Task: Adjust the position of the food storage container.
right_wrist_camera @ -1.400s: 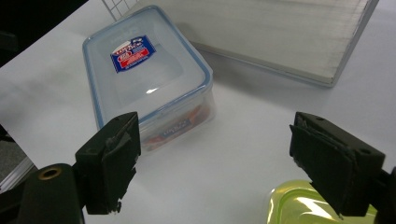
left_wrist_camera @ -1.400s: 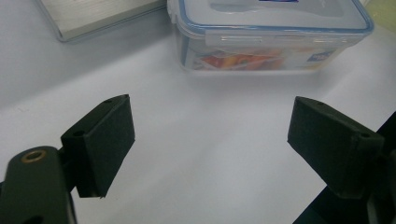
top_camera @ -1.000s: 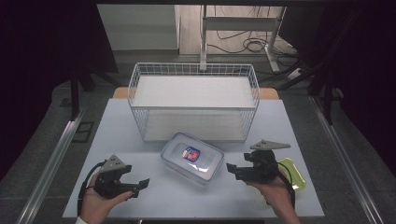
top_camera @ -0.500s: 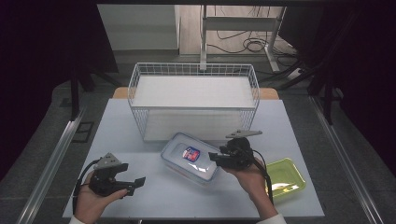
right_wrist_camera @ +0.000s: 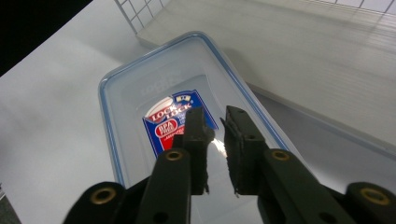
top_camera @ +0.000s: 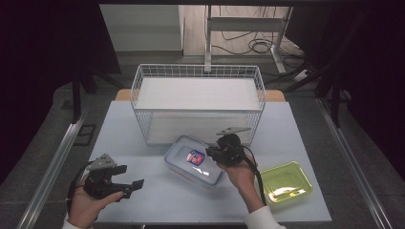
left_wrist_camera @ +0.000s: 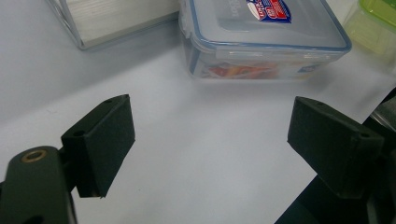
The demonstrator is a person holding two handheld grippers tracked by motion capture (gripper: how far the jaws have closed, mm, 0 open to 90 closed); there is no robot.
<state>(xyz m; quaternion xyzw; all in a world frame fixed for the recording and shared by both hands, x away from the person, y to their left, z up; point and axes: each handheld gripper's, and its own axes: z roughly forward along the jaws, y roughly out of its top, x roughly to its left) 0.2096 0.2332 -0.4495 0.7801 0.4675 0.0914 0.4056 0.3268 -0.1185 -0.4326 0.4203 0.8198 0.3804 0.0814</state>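
Hovering my right gripper (right_wrist_camera: 215, 135) over the container lid (right_wrist_camera: 154, 93), jaws just narrowed, nearly shut, nothing between; press flat, centred. Left gripper (left_wrist_camera: 210, 140) wide open.

Bare table (top_camera: 157, 191) before the lidded container (top_camera: 191, 160); wire basket (top_camera: 198, 102) right behind.

A clear lidded box (top_camera: 193, 161) with a red-blue label lies flat before the basket (top_camera: 198, 102).
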